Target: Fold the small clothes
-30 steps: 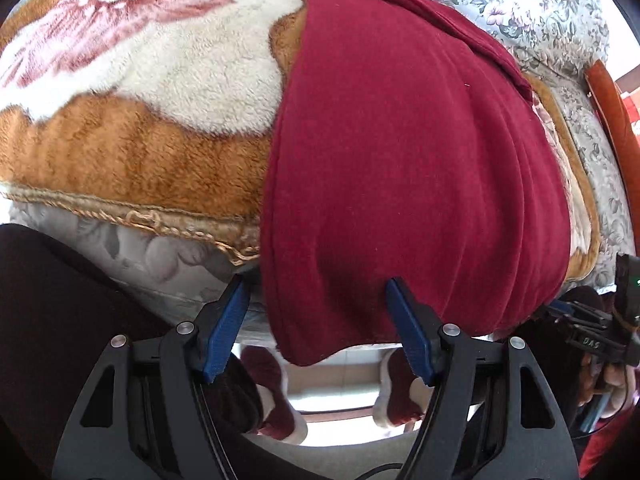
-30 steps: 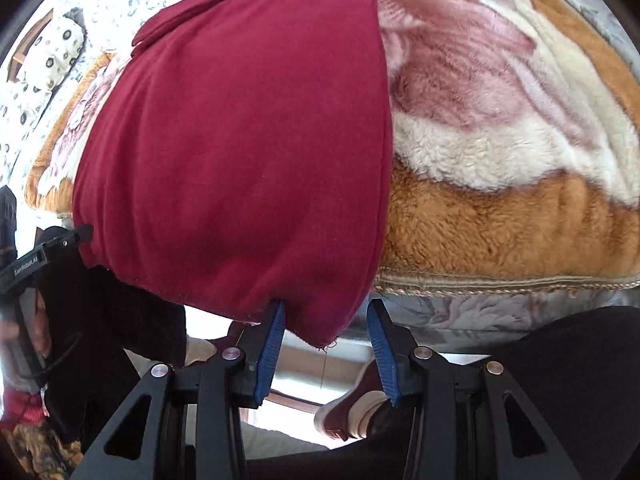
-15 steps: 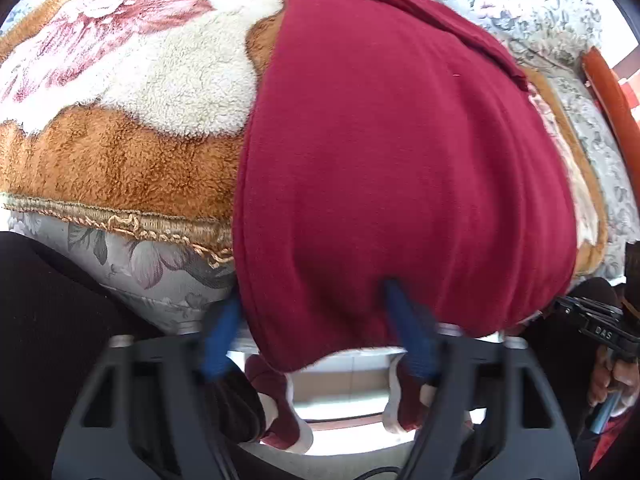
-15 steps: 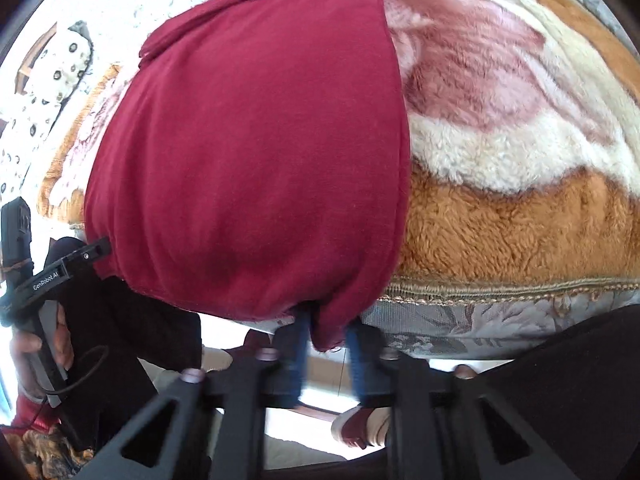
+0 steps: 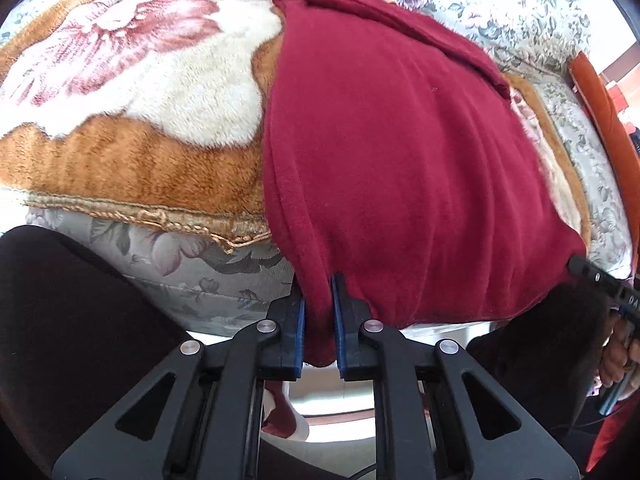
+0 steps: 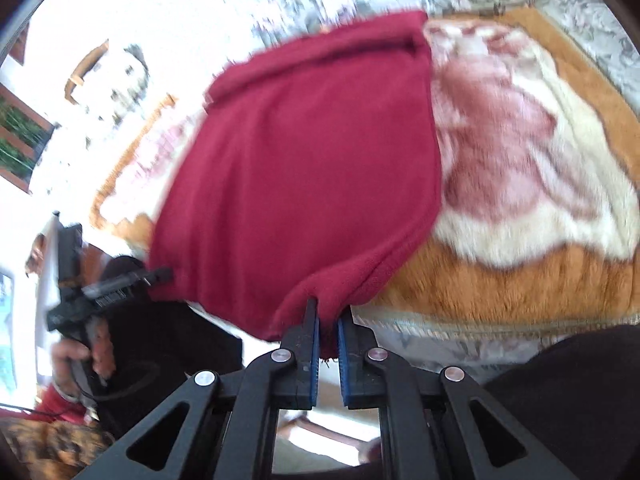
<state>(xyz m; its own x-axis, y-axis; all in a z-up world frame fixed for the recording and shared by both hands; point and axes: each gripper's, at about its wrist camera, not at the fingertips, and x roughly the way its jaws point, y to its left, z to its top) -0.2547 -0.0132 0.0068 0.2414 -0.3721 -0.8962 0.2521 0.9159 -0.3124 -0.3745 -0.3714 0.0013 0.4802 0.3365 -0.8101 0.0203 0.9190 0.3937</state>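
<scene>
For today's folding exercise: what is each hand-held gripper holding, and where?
Both grip the dark red garment: left hand-held gripper and right hand-held gripper each pinch a near-hem corner.

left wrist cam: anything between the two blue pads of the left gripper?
Yes. The near hem of the dark red garment is bunched between the left gripper pads, which are shut on it. The left wrist view shows this.

A garment (image 5: 400,168) lies on a plush blanket (image 5: 132,120), which covers a sofa seat (image 5: 208,276); its near hem hangs over the front edge, above the person's shoes (image 5: 286,420).
</scene>
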